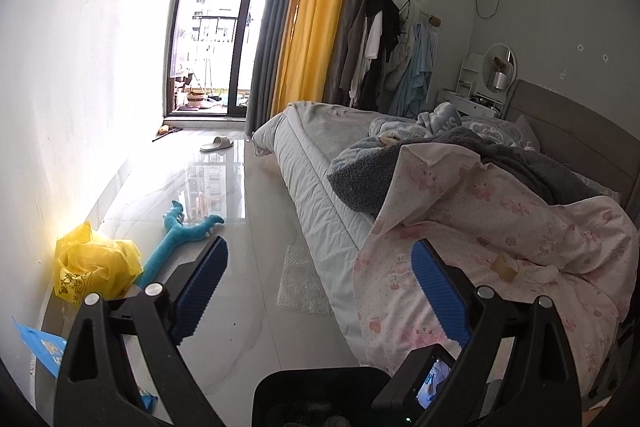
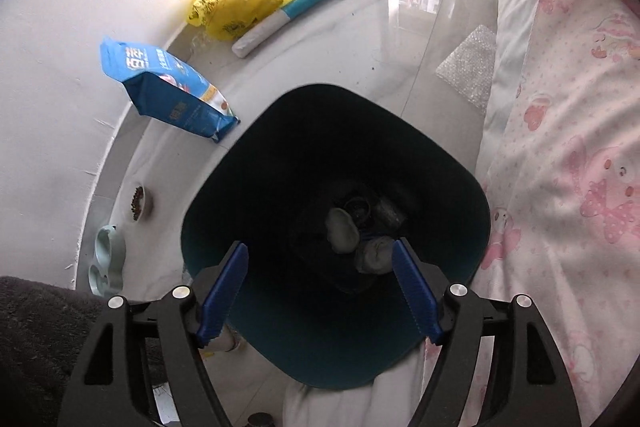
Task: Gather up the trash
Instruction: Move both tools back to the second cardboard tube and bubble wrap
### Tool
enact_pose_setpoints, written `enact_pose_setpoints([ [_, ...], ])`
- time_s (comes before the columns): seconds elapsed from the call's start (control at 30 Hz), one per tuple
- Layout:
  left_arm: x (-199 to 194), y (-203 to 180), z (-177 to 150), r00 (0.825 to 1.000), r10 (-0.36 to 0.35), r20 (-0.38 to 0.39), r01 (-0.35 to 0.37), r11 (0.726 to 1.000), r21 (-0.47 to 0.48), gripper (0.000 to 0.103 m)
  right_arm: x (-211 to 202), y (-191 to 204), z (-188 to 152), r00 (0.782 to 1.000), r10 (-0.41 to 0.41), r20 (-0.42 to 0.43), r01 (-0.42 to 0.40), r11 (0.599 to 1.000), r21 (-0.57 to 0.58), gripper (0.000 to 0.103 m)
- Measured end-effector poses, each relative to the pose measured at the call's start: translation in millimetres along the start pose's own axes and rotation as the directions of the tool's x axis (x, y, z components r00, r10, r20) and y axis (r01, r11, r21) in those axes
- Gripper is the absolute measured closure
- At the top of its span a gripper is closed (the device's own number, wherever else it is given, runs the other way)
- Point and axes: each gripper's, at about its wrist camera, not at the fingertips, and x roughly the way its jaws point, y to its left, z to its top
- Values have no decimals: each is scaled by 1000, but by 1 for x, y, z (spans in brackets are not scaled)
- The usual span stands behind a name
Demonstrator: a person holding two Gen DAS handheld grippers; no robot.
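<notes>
Left wrist view: left gripper [image 1: 320, 291] released, empty; yellow plastic bag [image 1: 94, 267] lies crumpled on the floor by the wall, judged light, soft, best pinched at a fold. Right wrist view: right gripper [image 2: 320, 291] released above the bin [image 2: 248, 187], wads at its bottom.

The bin [image 2: 336, 163] mouth lies open straight below the right gripper [image 2: 320, 291], nothing across it. At three o'clock the bed [image 2: 568, 131] crowds close; at ten, a blue bag [image 2: 168, 87]. Bare floor [image 1: 256, 211] (glossy tile) runs toward twelve, a plush toy [image 1: 180, 239] alongside.
</notes>
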Motion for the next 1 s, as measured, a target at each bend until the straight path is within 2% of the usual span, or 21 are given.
enact_pose_setpoints([
  [0.2,-1,-19,8,999,-29,36,29,1000,-8,8,-31,-5,-3,995,36,93,-37,999,10,25],
  [0.33,3,-29,12,998,-32,46,33,999,-8,8,-55,-15,-5,984,35,173,-39,999,19,25],
  [0.57,19,-47,15,998,-57,38,58,998,-36,7,-102,-42,-17,945,-34,326,20,999,47,25],
  [0.77,28,-69,19,997,-71,43,72,997,-19,7,-132,-76,-28,910,-101,402,60,992,115,25],
  [1.0,44,-99,14,997,-80,16,80,997,7,6,-167,-114,-46,859,-214,465,128,970,208,24],
])
